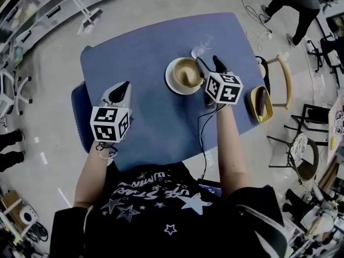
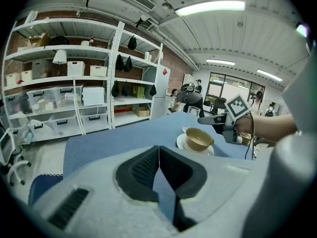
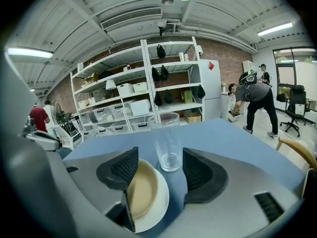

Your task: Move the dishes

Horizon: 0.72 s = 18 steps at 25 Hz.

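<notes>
A tan bowl [image 1: 184, 72] sits on a white plate [image 1: 173, 84] at the middle of the blue table [image 1: 145, 47]. A clear glass [image 1: 202, 46] stands upright just behind them. My right gripper [image 1: 208, 63] is open at the plate's right edge and grips nothing. In the right gripper view its left jaw lies over the bowl [image 3: 141, 190] and plate [image 3: 157, 202], and the glass [image 3: 168, 143] stands just beyond the tips of the gripper [image 3: 159, 157]. My left gripper [image 1: 124, 86] hovers over the table's left part, shut and empty [image 2: 158, 150], well apart from the bowl [image 2: 199, 139].
A wooden chair [image 1: 284, 74] at the table's right bears a yellow oval dish [image 1: 260, 104]. A blue chair [image 1: 80, 112] is tucked in at the left. Shelves [image 2: 74, 98] line the far wall. A person [image 1: 293, 1] stands beyond the table's far right. A cable [image 1: 203, 130] trails across the table's near edge.
</notes>
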Tool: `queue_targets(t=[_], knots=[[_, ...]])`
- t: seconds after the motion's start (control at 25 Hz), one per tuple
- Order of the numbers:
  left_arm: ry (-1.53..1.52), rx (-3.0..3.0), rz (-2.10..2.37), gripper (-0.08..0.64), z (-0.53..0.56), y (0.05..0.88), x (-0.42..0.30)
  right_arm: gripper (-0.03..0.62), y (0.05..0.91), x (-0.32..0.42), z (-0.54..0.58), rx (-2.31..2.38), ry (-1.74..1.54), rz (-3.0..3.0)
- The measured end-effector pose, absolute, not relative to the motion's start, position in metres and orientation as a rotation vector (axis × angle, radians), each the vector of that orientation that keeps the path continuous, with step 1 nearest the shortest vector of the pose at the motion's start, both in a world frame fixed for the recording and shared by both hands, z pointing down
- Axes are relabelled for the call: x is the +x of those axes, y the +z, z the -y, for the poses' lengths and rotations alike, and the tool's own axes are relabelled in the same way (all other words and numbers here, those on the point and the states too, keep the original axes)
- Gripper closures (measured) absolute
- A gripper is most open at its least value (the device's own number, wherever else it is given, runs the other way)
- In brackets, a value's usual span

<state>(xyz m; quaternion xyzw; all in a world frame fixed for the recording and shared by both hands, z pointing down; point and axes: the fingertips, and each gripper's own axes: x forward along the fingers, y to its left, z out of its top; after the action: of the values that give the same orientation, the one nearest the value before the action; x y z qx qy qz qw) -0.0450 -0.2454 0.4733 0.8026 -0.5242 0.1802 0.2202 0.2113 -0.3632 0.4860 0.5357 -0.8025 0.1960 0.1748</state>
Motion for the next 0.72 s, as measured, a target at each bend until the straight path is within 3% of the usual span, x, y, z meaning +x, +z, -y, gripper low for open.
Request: queue_targets(t=[0.72], knots=[[0.504,2.223,1.413,0.538,0.218,0.475,-0.034,0.428,0.535,0.209,0.317,1.475,0.815,2.147]])
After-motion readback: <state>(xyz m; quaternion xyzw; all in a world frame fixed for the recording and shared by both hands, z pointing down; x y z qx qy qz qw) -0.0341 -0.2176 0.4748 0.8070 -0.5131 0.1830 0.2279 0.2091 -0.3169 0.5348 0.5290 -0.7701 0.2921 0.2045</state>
